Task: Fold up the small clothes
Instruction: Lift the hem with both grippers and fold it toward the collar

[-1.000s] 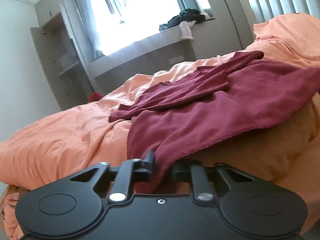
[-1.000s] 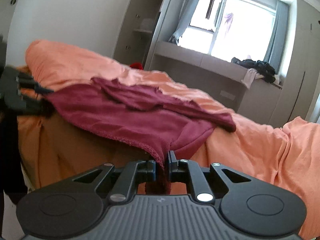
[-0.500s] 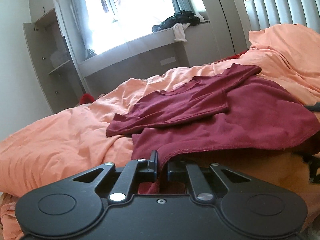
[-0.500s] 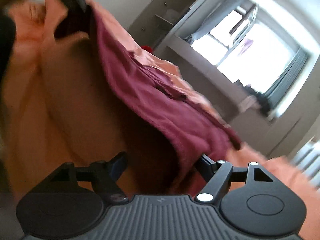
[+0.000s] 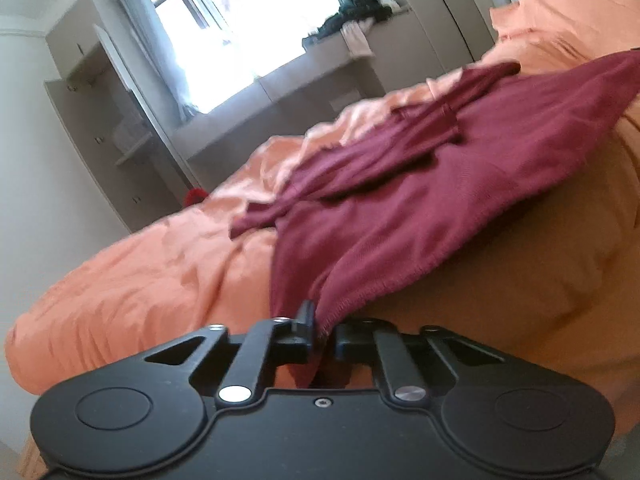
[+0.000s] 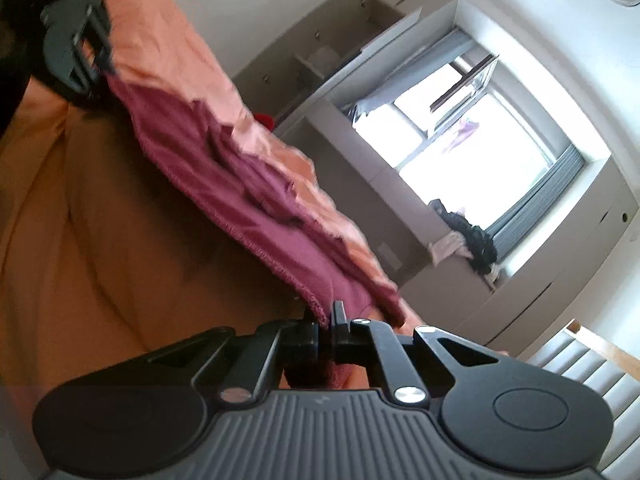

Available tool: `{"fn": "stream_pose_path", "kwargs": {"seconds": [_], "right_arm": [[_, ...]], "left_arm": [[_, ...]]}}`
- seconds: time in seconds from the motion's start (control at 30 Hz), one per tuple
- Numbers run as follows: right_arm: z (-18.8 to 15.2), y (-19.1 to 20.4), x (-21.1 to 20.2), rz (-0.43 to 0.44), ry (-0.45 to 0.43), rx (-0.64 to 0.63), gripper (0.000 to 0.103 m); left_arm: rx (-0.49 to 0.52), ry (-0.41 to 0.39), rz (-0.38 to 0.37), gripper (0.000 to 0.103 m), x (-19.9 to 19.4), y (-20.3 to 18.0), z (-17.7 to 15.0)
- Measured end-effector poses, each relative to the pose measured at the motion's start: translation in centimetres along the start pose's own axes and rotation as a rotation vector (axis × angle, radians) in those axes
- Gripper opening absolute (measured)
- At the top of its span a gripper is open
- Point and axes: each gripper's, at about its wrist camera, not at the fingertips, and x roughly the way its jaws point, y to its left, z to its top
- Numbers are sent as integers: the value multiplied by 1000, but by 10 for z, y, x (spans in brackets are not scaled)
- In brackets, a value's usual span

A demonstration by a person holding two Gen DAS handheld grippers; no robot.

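Reopened and re-clamped, right gripper (image 6: 329, 322) and left gripper (image 5: 322, 326) both pinch the maroon knit shirt's (image 5: 420, 200) hem; folding barely begun.

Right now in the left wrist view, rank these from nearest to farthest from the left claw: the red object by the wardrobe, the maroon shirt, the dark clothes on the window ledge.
1. Maroon shirt: hem pinched in the left claw.
2. Red object: left, past the orange duvet.
3. Dark clothes: top, on the window ledge.

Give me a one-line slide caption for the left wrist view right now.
Left gripper shut on the hem of a dark red knit garment spread over a rumpled orange duvet.
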Motion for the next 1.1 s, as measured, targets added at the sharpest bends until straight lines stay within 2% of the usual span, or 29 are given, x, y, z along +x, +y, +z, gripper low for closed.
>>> {"fn": "stream_pose_path", "kwargs": {"seconds": [0.17,0.47,0.6,0.7,0.77,0.93,1.1], "right_arm": [[5,-17,-23,-37,-55,30,4],[15,-68,-118,-11,-88,196,4],[27,-92,-147,-24,-109,237,4],[37,-111,-138,-34,-138,253,4],[42,-121,-115,-62,-157,234,5],[52,-153,-21,-64,-148,227,5],[54,-176,84,-34,-81,267,5]], "left_arm": [[3,-148,63,4,-46,7,12],[-56,-277,-54,5,-160,46,42],[-49,-302,-78,5,-183,58,58],[-45,-307,-66,5,-171,61,81],[-43,-298,-54,5,-151,66,103],[-49,-247,-54,6,-71,79,158],[-34,-169,-46,6,27,81,200]]}}
